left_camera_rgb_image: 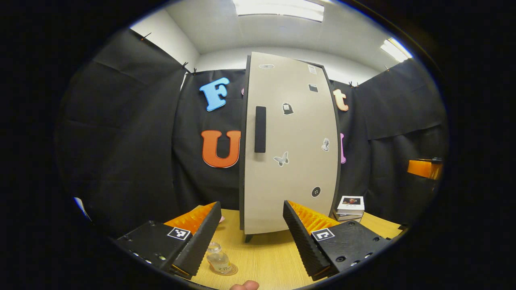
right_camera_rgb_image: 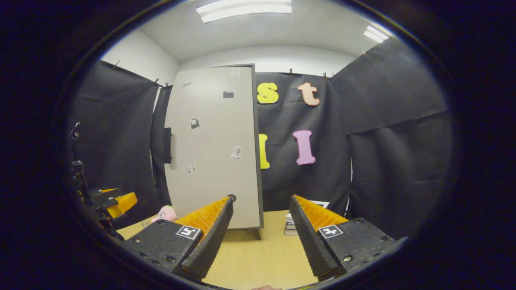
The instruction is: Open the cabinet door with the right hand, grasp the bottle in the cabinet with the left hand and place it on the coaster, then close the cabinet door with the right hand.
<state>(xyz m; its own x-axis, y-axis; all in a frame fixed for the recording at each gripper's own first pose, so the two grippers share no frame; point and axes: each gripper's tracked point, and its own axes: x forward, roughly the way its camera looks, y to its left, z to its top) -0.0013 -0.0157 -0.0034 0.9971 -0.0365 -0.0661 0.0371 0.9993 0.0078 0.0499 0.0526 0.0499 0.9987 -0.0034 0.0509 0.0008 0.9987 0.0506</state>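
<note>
The bottle (left_camera_rgb_image: 219, 261) sits on the coaster (left_camera_rgb_image: 230, 270) and the cabinet door (left_camera_rgb_image: 290, 145) looks shut — both hand-held grippers, left (left_camera_rgb_image: 250, 237) and right (right_camera_rgb_image: 262, 237), gape wide, holding nothing. Check the door is snug.

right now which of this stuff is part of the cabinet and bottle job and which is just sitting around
Part of the job:
cabinet, door shut, with its handle
bottle, standing on the coaster
left gripper and right gripper, both open

Just sitting around:
stack of books
pink toy
</note>
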